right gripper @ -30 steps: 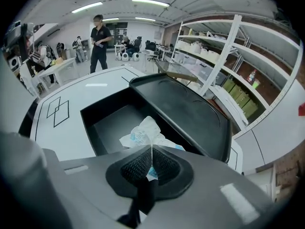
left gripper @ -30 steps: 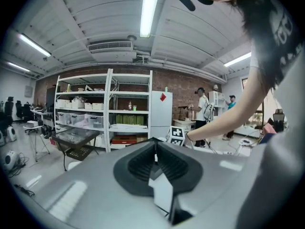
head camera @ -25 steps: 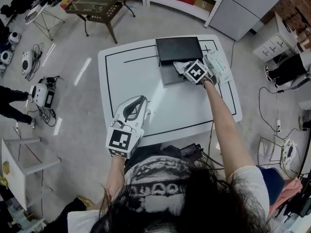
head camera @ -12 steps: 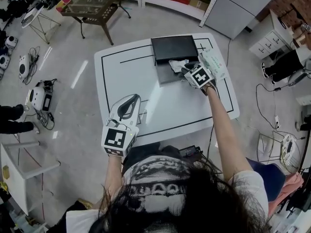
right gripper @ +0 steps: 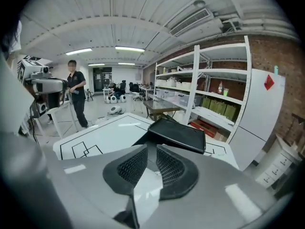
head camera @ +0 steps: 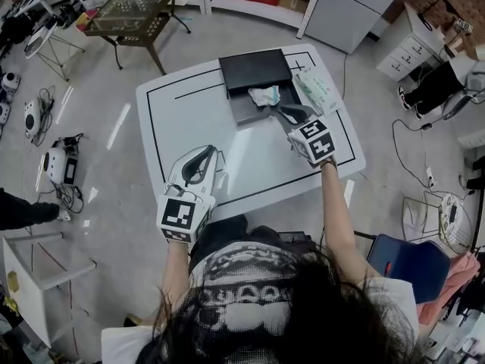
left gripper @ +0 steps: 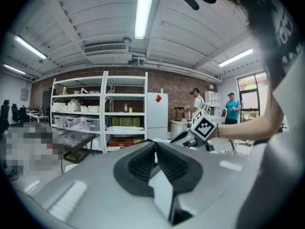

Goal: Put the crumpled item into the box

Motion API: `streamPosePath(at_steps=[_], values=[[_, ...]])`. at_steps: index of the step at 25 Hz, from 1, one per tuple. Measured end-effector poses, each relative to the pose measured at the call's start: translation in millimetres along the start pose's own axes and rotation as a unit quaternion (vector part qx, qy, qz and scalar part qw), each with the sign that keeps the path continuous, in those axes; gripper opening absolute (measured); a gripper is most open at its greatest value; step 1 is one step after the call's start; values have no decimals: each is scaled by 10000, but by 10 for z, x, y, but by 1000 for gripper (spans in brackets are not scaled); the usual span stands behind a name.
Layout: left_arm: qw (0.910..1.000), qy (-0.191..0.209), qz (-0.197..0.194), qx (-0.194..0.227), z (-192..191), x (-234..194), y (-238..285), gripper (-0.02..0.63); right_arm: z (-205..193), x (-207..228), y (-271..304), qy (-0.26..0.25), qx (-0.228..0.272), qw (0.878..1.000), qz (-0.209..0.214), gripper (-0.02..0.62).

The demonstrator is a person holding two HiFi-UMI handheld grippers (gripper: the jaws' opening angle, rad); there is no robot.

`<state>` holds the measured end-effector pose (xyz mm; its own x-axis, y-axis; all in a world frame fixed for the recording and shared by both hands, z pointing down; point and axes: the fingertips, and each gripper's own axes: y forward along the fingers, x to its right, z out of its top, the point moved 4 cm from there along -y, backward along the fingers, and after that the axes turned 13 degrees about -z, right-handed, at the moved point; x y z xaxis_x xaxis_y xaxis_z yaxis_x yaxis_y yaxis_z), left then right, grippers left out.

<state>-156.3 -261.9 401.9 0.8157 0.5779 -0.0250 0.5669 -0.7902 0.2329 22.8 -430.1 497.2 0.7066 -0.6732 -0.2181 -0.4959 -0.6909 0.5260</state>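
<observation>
Head view, right gripper (head camera: 283, 113) outstretched near box (head camera: 254, 71), jaws slightly apart, left gripper (head camera: 206, 158) closed.

Seen from the right claw (right gripper: 151, 149), the box (right gripper: 177, 134) showed only its black lid; the claw's grey body covered the open tray and whatever lay in it. The left claw (left gripper: 155, 143) likewise blocked everything beneath it with its own body. From the head view, print on the white packet (head camera: 317, 91) at the surface's (head camera: 189, 120) far right was too small to read.
</observation>
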Motion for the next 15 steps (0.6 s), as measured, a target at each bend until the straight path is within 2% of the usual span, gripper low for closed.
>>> streamPosePath(at_steps=[8,15], values=[[9994,109,-342,-22,12,502,33,0,-99,-200,-815,302,483,9982,-205,63],[9983,247,-527,16,46,949,-3,0,-346,-355,-1455,650,659,9949,-395,63]])
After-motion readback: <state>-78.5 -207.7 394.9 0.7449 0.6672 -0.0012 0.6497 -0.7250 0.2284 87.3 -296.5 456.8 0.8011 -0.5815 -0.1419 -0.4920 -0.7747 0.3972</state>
